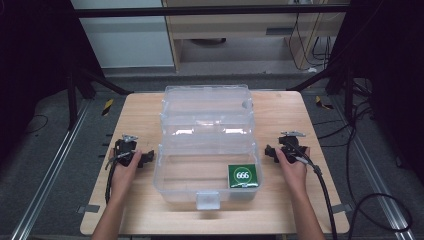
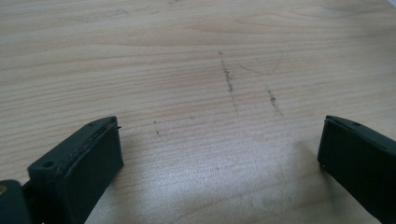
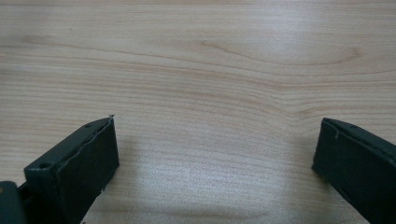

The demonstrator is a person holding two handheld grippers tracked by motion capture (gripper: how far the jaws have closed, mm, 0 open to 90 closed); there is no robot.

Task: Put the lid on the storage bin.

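Both jaws wide and empty, I rest left gripper point(image 1: 147, 158) and right gripper point(image 1: 270, 151) on the counter point(image 1: 150, 210) beside the open clear toolbox point(image 1: 207, 145); nothing started.

A wooden table point(image 1: 285, 210) stands on grey carpet point(image 1: 40, 165), a light cabinet point(image 1: 225, 25) behind.

"666" in white ring on green packet point(image 1: 243, 176), inside clear plastic box point(image 1: 170, 182).

A light wooden table point(image 1: 140, 107) carries a clear plastic box point(image 1: 206, 145) at its middle.
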